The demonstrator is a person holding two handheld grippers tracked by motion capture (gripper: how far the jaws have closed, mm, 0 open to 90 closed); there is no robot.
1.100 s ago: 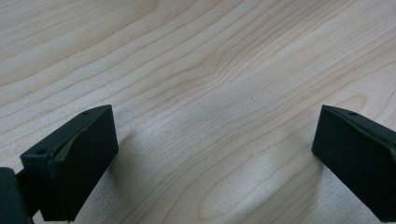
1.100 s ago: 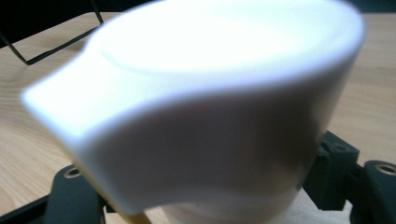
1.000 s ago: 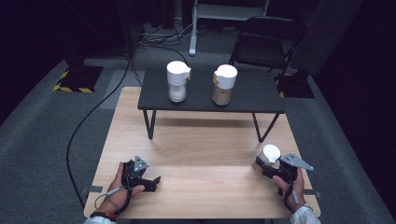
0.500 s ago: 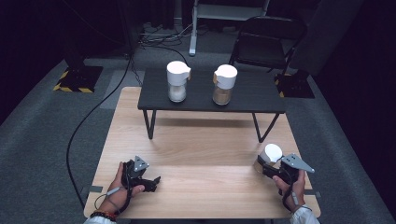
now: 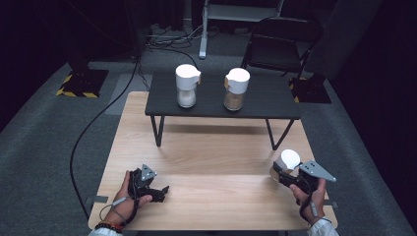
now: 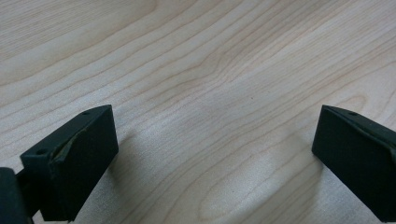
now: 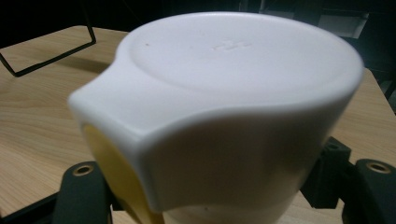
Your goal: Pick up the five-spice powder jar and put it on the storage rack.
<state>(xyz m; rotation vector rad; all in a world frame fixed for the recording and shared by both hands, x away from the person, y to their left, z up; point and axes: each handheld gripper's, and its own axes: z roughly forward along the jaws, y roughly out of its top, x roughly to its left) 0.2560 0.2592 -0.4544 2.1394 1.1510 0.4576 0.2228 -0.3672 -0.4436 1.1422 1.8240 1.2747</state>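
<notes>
1. Left gripper (image 5: 156,192): near edge of the light wooden table (image 5: 216,147), on the person's left. The left hand (image 5: 129,196) holds it low over the boards. In the left gripper view both black jaws stand wide apart, bare wood grain between them, nothing in the gap. Released.

2. Right gripper (image 5: 278,169): near the table's right front corner, held by the right hand (image 5: 309,192), grey three-cornered plate on top. Jaws clenched on a white-lidded jar (image 5: 287,161); its round lid shows just beyond the hand in the high view.

3. Right gripper view: the jar's white lid (image 7: 224,102) looms close, with a pouring lip at one side and a yellow flap (image 7: 109,172) under that lip. Black jaw parts sit tight against both sides of the jar below the lid. I cannot tell whether the jar's base touches the table.

4. Middle ground: bare table boards between the two hands and the stand beyond.

5. Farther: a low black stand (image 5: 265,101) on thin legs rests on the table's far half. On it, two more jars, upright and well apart: one with pale contents (image 5: 187,86) at left, one with tan contents (image 5: 235,89) at right, both white-lidded.

6. Beyond: grey carpet, a dark folding chair (image 5: 282,42), cables on the floor.
</notes>
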